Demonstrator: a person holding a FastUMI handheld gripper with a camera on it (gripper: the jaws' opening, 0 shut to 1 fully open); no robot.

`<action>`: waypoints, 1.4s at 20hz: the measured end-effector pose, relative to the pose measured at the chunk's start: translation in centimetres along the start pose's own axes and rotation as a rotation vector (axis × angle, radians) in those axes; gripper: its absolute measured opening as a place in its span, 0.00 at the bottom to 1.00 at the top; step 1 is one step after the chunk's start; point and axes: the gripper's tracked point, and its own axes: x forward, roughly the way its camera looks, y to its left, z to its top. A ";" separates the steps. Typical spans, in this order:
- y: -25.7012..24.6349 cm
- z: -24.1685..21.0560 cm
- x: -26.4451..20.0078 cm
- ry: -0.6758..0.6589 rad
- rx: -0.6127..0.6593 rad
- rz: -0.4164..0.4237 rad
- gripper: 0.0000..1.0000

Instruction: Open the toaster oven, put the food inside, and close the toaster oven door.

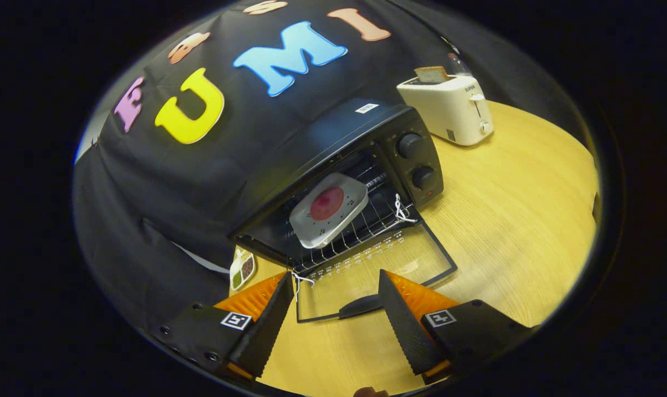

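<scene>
Black and squat, the toaster oven (pixel 344 165) sits on the wooden table (pixel 521 220) with its glass door (pixel 374 270) folded flat toward me, and a white plate (pixel 329 209) carrying a round pink piece of food (pixel 326 203) rests tilted on the wire rack (pixel 361 229) inside. I see my gripper (pixel 336 300) with its fingers spread and pinching nothing, the door's handle (pixel 361 306) lying between them. Beyond the oven stands a white toaster (pixel 449 107) with a slice of bread (pixel 431 74) poking out.
</scene>
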 end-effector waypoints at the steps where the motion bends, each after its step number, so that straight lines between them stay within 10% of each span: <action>1: 0.0 -0.6 -0.1 0.008 -0.046 -0.006 0.98; 16: -3.8 -7.6 1.2 0.180 -0.515 -0.175 0.98; 28: -6.2 -10.8 2.3 0.283 -0.565 -0.268 0.99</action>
